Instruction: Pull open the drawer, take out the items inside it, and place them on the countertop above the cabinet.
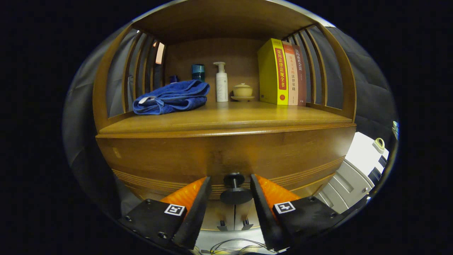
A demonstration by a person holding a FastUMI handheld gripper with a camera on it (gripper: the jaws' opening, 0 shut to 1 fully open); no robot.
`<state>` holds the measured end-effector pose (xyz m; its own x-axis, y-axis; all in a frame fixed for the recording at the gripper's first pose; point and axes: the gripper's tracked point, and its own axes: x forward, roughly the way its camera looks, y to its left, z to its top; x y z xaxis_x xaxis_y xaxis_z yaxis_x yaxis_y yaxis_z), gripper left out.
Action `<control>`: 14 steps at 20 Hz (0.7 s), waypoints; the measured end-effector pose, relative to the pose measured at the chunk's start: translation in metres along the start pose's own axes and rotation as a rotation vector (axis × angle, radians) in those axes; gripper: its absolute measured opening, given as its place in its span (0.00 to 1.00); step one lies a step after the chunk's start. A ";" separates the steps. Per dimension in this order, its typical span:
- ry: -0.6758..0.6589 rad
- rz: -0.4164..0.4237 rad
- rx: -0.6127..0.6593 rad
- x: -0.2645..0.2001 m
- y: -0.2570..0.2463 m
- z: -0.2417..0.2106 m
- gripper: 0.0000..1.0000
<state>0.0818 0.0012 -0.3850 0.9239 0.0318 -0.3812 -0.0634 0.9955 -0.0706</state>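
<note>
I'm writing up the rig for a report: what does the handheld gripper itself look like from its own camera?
The two-finger gripper has two wedge-shaped fingers, each on a flat block with screws and a square black-and-white marker tag. Thin wires loop below.

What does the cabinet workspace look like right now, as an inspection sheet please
Surface: wooden countertop, front part bare.
Job's things: drawer closed; its dark knob sits between the fingers, untouched.
Clutter: blue towel, pump bottle, lidded cup, books, dark jar along the back.
Grippers: gripper open, straddling the knob.
Cables: thin wires below the fingers.
Surroundings: white appliance beside the cabinet.
</note>
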 end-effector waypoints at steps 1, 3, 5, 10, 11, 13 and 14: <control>-0.002 -0.014 -0.003 0.001 -0.004 0.001 0.67; 0.013 -0.015 0.033 0.002 -0.006 -0.001 0.57; 0.039 -0.008 0.048 0.003 -0.006 -0.004 0.55; 0.023 -0.015 0.027 0.001 -0.007 -0.004 0.46; 0.027 -0.014 0.050 -0.002 -0.007 -0.005 0.43; 0.034 -0.009 0.044 -0.007 -0.007 -0.006 0.40; 0.035 -0.008 0.030 -0.011 -0.007 -0.008 0.40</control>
<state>0.0691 -0.0070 -0.3874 0.9105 0.0217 -0.4128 -0.0448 0.9979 -0.0465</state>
